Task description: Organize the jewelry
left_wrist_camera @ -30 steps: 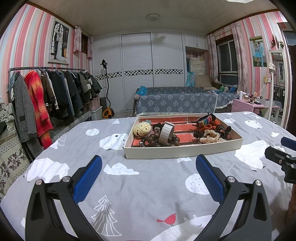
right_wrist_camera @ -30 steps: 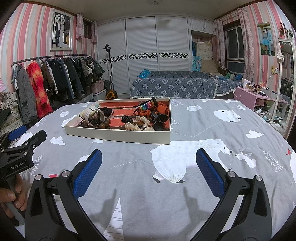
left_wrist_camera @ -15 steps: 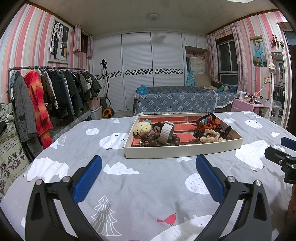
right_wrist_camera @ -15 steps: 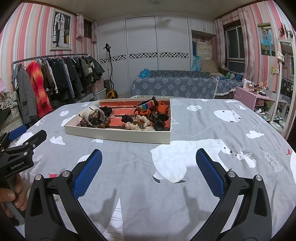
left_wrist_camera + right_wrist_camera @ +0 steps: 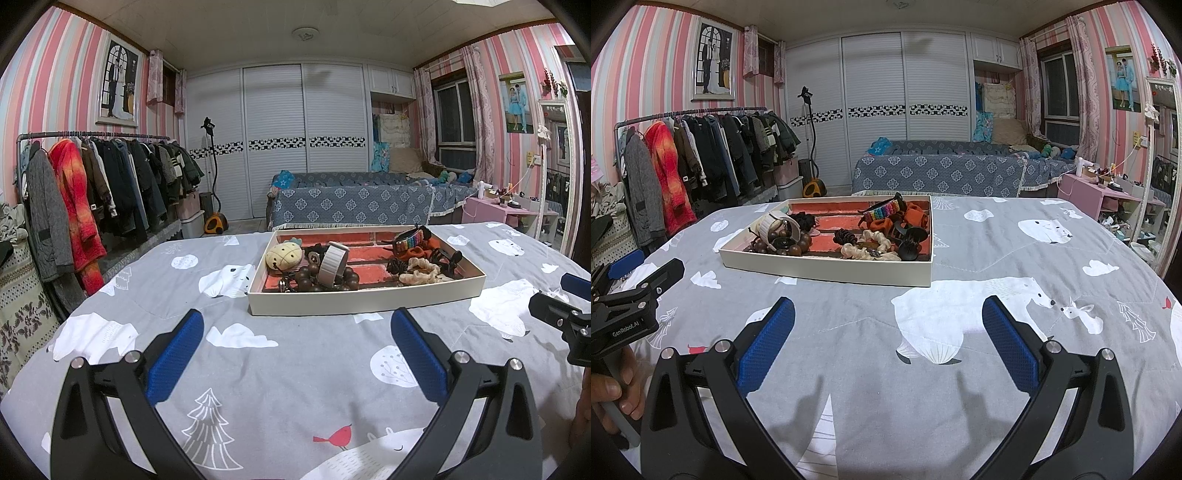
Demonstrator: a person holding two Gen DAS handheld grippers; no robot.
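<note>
A shallow white tray (image 5: 364,297) (image 5: 827,264) with a red brick-patterned floor lies on a grey bedspread. It holds a pineapple plush (image 5: 283,255), a brown bead bracelet (image 5: 314,278) (image 5: 790,242), a grey-white band (image 5: 333,263), a rainbow bracelet (image 5: 410,240) (image 5: 882,212), cream scrunchies (image 5: 421,271) (image 5: 870,248) and a black claw clip (image 5: 910,240). My left gripper (image 5: 295,341) hovers open in front of the tray, a short way back. My right gripper (image 5: 888,330) is open too, nearer the tray's right corner. Nothing is between either pair of fingers.
The grey bedspread (image 5: 295,369) with white bears and trees covers the whole work surface. A clothes rack (image 5: 92,184) stands at the left, a sofa bed (image 5: 351,199) behind, a pink side table (image 5: 1104,192) at the right. A hand (image 5: 617,391) grips the left tool's handle.
</note>
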